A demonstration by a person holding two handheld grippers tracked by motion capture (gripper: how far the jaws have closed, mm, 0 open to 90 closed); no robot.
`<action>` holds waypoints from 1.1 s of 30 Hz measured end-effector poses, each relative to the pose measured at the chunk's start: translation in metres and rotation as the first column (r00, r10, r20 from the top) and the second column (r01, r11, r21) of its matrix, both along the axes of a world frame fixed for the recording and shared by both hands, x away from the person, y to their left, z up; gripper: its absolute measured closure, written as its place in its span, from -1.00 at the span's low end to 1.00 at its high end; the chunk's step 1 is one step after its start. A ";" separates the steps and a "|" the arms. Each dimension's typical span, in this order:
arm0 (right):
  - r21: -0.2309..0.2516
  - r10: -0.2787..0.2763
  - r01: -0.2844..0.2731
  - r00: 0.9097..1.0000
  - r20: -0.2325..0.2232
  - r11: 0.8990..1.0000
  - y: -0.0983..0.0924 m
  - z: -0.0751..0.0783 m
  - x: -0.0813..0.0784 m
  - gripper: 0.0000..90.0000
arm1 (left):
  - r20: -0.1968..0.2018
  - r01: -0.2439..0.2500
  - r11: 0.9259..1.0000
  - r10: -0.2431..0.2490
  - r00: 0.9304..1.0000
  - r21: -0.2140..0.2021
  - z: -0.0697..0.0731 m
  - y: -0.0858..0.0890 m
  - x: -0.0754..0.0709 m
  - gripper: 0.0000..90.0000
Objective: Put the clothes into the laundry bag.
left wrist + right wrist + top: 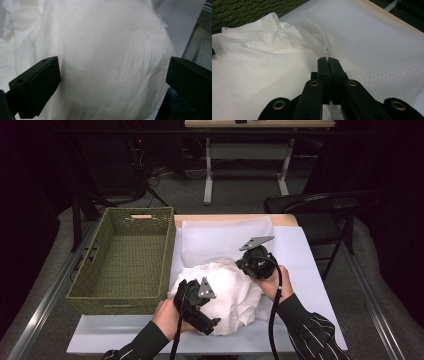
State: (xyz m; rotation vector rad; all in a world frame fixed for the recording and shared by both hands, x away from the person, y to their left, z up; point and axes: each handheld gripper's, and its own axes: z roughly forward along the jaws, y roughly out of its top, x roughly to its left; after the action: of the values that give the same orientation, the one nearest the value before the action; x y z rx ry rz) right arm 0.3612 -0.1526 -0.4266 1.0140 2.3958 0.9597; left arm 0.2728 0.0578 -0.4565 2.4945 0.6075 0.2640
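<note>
The left gripper (216,321) lies low and level at the near edge of the crumpled white cloth (227,290), its jaws spread wide with nothing pinched between them, the soft wrinkled fabric bulging just ahead of the pads. The right gripper (328,59) angles down over the far side of the heap, jaws clamped tight on a gathered fold of the white mesh bag (372,40), whose fine open netting spreads flat across the counter (300,250). The cloth heap sits mid-counter, just beside a rectangular woven green basket (105,287).
</note>
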 end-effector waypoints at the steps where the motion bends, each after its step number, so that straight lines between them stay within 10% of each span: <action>1: 0.000 0.001 -0.001 1.000 0.001 1.000 0.000 0.000 0.000 0.99 | -0.002 0.004 1.000 -0.004 1.000 0.007 -0.005 0.000 -0.001 -1.00; 12: -0.008 0.004 -0.004 1.000 -0.019 1.000 0.003 -0.005 0.001 0.99 | 0.051 -0.077 0.997 0.077 0.996 -0.002 -0.044 -0.019 -0.001 -0.99; 15: -0.007 0.008 -0.008 1.000 -0.021 1.000 0.004 -0.005 0.001 1.00 | 0.107 -0.104 0.992 0.111 0.988 -0.070 -0.050 -0.018 -0.002 -0.37; 21: 0.024 0.025 -0.024 0.999 -0.033 0.999 0.008 -0.003 -0.001 1.00 | 0.056 -0.119 0.978 0.130 0.990 -0.174 -0.054 -0.017 0.005 0.55; 30: 0.094 0.075 -0.073 0.997 -0.020 0.993 0.017 0.011 -0.010 1.00 | 0.063 -0.241 0.892 0.286 0.956 -0.383 -0.026 -0.031 0.028 0.67; 33: 0.104 0.077 -0.076 0.997 -0.004 0.992 0.016 0.016 -0.014 1.00 | 0.108 -0.254 0.875 0.324 0.940 -0.412 -0.016 -0.039 0.036 0.68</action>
State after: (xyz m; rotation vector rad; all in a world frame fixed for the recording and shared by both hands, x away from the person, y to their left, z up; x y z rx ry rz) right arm 0.3470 -0.1361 -0.4105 0.9698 2.4293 1.1198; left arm 0.3090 0.0184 -0.4728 1.9661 0.8696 0.4228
